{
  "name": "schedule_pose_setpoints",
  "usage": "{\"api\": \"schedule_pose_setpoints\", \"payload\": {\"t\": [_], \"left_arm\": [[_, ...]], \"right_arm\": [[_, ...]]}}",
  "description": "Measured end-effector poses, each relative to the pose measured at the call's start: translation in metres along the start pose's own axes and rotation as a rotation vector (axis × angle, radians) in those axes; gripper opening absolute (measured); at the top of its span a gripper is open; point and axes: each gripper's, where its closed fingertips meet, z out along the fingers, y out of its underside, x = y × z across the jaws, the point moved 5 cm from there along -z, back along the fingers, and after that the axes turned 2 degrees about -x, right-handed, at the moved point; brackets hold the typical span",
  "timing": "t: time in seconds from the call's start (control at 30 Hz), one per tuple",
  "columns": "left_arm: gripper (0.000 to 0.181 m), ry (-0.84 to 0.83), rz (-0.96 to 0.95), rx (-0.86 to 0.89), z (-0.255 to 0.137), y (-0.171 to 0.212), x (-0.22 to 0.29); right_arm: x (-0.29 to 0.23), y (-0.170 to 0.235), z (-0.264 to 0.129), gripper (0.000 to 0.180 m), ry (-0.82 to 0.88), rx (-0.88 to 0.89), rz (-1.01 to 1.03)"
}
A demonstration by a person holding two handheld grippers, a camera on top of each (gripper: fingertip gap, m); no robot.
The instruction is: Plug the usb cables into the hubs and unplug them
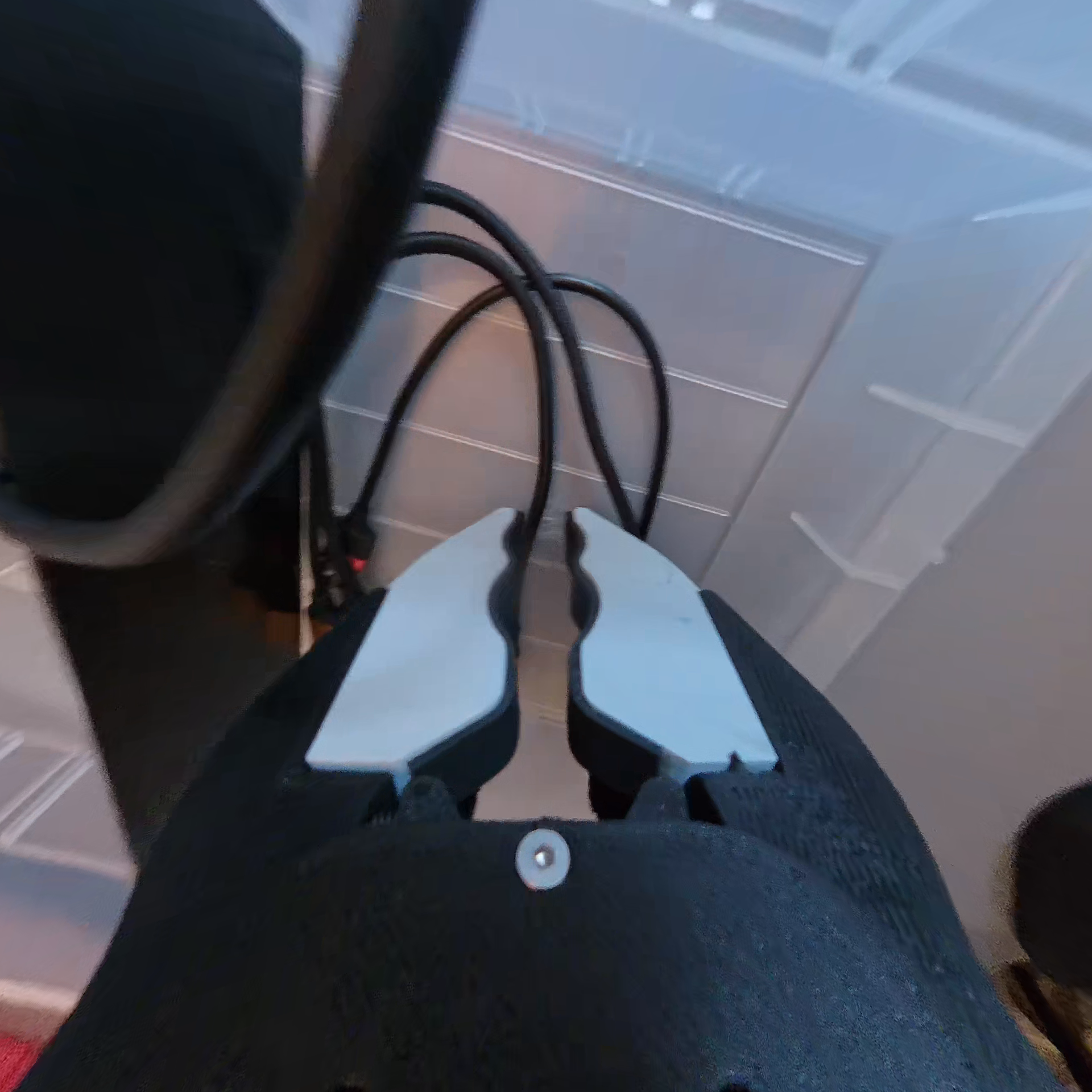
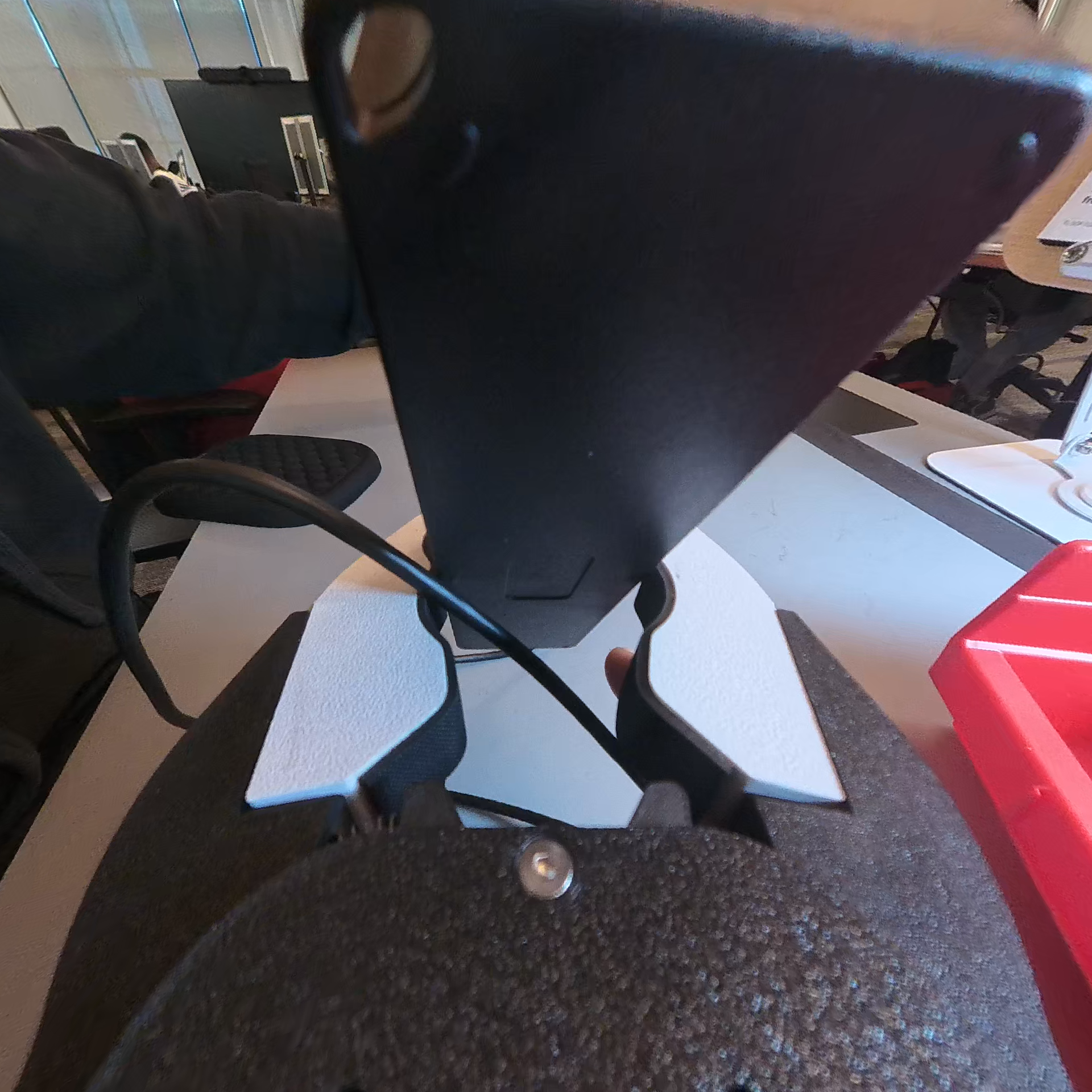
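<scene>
Over white table (image 2: 827,532) — right gripper (image 2: 546,597) fingers clamp black hub (image 2: 591,295); left gripper (image 1: 542,520) fingers narrowly apart around cable (image 1: 540,384).

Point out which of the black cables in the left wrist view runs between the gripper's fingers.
The black cable dropping into the left gripper gap, along its left finger; the other two loops end beside the fingers.
</scene>
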Motion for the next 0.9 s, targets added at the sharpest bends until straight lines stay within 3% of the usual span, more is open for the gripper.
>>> {"api": "schedule_pose_setpoints", "payload": {"t": [0.03,0.13,0.27,0.47,0.63,0.77,0.9], "left_arm": [[0.004,0.033,-0.002,0.006,0.001,0.000,0.003],[0.004,-0.018,0.006,0.002,-0.005,0.006,0.002],[0.003,-0.038,-0.010,0.121,-0.051,0.014,0.008],[0.004,0.041,0.000,0.493,-0.158,0.018,0.044],[0.003,0.322,0.100,0.843,-0.209,0.008,0.119],[0.004,0.583,0.059,1.025,-0.193,0.002,0.168],[0.004,0.708,-0.136,1.014,-0.117,0.003,0.180]], "right_arm": [[0.000,0.000,0.000,0.064,0.000,0.001,-0.001],[0.000,-0.001,-0.001,0.064,0.001,0.001,-0.005],[-0.001,-0.003,-0.002,0.064,0.004,0.010,-0.012],[-0.003,-0.008,-0.003,0.064,0.005,0.033,-0.013],[-0.002,-0.011,-0.005,0.063,0.016,0.052,-0.011],[0.004,-0.015,-0.013,0.064,0.048,0.073,-0.010],[0.011,-0.019,-0.025,0.064,0.090,0.097,-0.010]]}}
